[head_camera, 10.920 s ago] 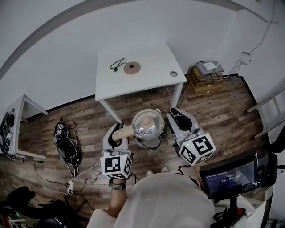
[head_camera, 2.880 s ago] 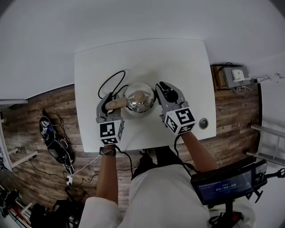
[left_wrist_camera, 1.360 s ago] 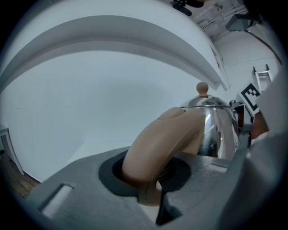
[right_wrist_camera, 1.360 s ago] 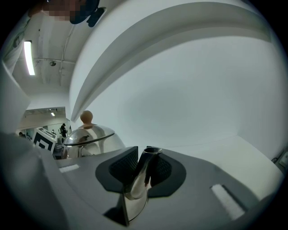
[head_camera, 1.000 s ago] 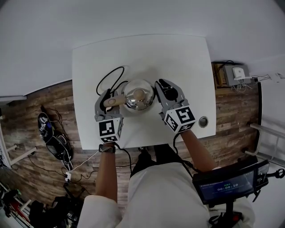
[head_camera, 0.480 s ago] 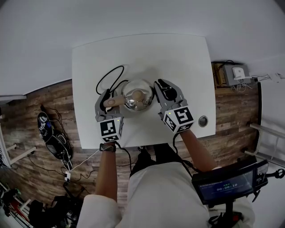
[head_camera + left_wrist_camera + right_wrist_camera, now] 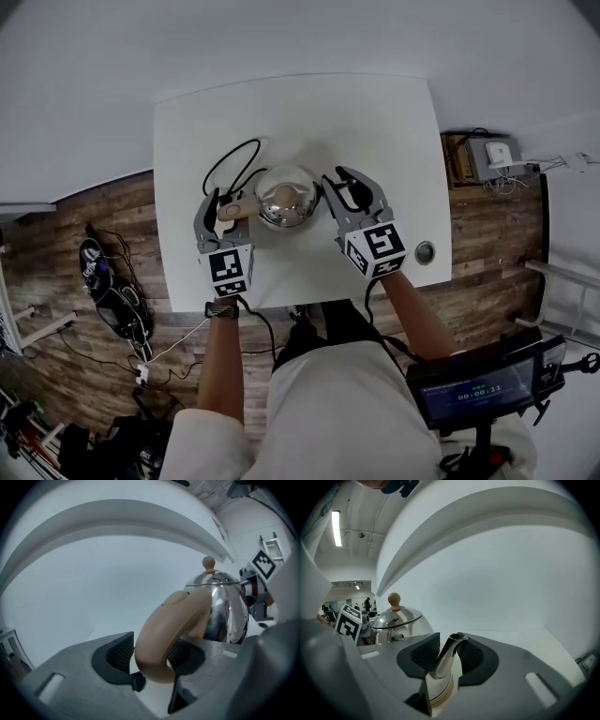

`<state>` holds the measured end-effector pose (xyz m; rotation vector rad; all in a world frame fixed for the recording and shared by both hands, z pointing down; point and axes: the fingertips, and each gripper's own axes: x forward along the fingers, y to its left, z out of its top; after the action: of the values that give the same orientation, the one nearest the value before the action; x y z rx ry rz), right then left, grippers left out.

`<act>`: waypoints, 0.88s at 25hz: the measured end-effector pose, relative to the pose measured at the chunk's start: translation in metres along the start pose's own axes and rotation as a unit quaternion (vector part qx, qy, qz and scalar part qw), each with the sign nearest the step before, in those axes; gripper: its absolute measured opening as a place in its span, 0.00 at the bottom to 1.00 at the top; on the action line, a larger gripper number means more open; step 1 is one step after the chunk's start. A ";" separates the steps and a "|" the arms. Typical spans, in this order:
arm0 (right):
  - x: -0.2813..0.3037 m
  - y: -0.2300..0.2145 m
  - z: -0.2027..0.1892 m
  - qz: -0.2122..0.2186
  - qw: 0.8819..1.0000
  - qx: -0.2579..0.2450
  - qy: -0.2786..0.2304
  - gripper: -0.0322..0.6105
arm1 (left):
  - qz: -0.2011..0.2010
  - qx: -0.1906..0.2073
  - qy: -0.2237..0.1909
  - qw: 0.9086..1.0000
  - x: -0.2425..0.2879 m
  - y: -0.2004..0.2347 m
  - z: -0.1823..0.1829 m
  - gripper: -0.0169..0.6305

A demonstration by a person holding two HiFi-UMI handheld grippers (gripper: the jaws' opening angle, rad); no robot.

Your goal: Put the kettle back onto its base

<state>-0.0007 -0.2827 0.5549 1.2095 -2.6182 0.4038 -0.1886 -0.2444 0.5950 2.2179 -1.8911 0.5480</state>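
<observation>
Nearest the camera, part of the person's white top is seen at the lower edge of the head view, with both forearms stretched toward the white tabletop [image 7: 300, 112]. A screen [image 7: 478, 384] on a stand is cut off at the lower right, above the wooden floor [image 7: 56, 225].

The left gripper [image 7: 225, 204] is clenched on the tan handle [image 7: 230, 212] of the kettle [image 7: 286, 195]. In the left gripper view the handle [image 7: 173, 625] is seen curving down between the two ribbed pads of the left gripper [image 7: 152, 660]. The right gripper [image 7: 345, 187] is closed on the spout [image 7: 449, 652], which is seen standing between the pads of the right gripper [image 7: 446, 660] in its own view.

The kettle is held between the two grippers, near the middle of the tabletop. Its domed steel lid is shut and is topped by a round tan knob [image 7: 394, 598], so its contents are hidden. The base cannot be made out: in the head view it is covered by the kettle's body, and only a pale edge with a tan band is seen low under the spout in the right gripper view.

Just beyond the left gripper, a black cable [image 7: 223, 164] is looped on the tabletop. A round hole [image 7: 425, 251] is set in the tabletop's near right corner. The far part of the tabletop is backed by a pale wall.
</observation>
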 end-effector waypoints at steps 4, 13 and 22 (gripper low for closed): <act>0.001 -0.005 -0.007 -0.013 1.000 0.012 0.014 0.23 | 0.004 0.004 0.003 1.000 0.002 0.007 -0.004 0.34; -0.040 0.004 0.002 -0.033 0.999 0.011 0.013 0.26 | 0.005 0.004 -0.017 1.000 -0.042 -0.008 0.016 0.34; -0.056 -0.001 0.019 -0.059 0.998 0.000 -0.012 0.27 | 0.000 -0.002 -0.005 1.000 -0.049 -0.012 0.015 0.34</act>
<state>0.0343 -0.2506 0.5192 1.3704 -2.5501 0.3693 -0.1806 -0.2028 0.5640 2.2218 -1.8942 0.5339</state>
